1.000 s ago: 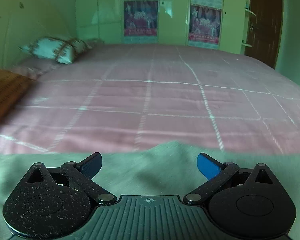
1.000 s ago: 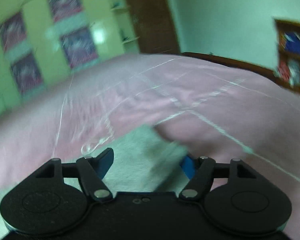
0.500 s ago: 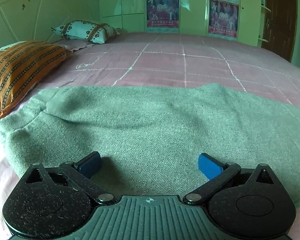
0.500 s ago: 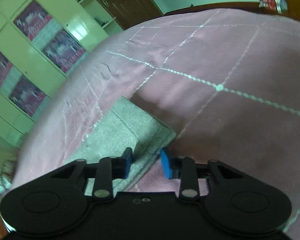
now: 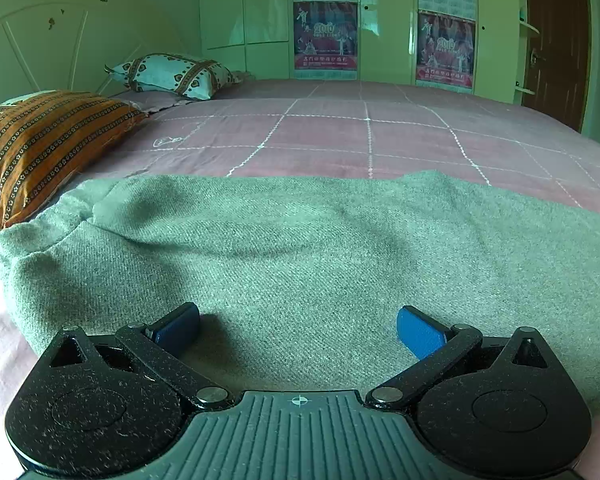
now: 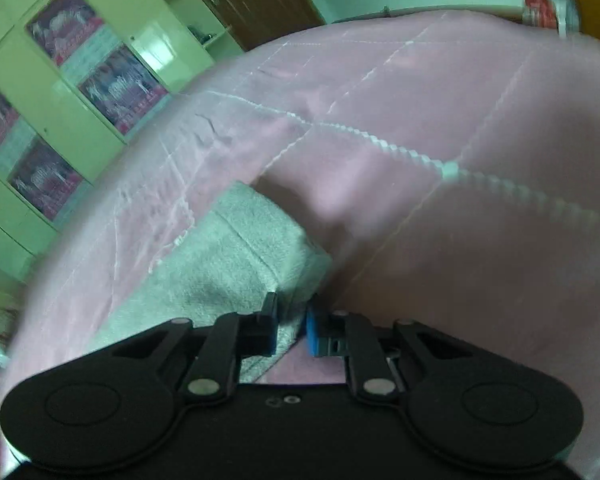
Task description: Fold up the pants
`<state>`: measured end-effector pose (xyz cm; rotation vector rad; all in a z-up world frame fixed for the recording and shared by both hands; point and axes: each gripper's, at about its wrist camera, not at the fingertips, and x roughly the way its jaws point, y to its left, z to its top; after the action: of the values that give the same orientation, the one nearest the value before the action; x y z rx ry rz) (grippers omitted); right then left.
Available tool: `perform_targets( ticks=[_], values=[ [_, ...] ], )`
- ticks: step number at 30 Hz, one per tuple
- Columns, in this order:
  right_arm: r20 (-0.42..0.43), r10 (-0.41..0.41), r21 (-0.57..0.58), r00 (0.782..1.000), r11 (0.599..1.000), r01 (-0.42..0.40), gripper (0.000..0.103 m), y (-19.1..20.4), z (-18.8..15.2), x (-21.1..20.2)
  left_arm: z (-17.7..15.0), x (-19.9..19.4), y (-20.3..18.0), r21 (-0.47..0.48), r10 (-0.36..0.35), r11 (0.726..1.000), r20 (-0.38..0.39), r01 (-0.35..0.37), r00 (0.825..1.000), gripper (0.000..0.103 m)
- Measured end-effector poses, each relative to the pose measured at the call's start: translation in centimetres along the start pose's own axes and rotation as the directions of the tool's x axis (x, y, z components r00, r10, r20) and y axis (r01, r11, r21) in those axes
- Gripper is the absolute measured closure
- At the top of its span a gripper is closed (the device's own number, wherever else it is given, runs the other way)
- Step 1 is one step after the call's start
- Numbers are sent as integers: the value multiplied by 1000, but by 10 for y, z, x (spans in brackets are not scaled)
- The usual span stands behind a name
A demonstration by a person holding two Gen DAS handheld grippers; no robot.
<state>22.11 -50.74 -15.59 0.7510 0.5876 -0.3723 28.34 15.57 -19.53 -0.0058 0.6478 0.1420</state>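
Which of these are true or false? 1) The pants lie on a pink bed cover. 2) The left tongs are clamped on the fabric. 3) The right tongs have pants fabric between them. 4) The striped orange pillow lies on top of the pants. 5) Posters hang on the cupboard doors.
1) True: the grey-green pants lie spread on the pink bed cover.
2) False: the left tongs stand wide open over the cloth.
3) True: the right tongs are closing on the hem end of the pants.
4) False: the orange pillow lies beside them, by the waistband end.
5) True: posters hang on the cupboard.
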Motion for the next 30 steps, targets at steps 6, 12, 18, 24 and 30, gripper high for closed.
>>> perform_targets(
  ticks=[6,12,18,24,30],
  values=[
    [15,43,-18,999,999,-43,101,9,1,-5,-1,-1,-2,5,6,1000,4,-6,1000,0],
    [65,-7,-136,998,991,16,97,35,6,-7,-1,-2,-2,8,7,1000,6,-7,1000,0],
    [131,165,-160,978,977,-143,103,50,18,-42,-1,-2,-2,8,8,1000,7,-8,1000,0],
    [134,161,-75,978,986,-152,103,30,19,-23,-1,-1,-2,8,8,1000,7,-8,1000,0],
    [50,86,75,995,993,-89,103,-12,-2,-1,-1,-1,-3,11,10,1000,10,-10,1000,0]
  ],
)
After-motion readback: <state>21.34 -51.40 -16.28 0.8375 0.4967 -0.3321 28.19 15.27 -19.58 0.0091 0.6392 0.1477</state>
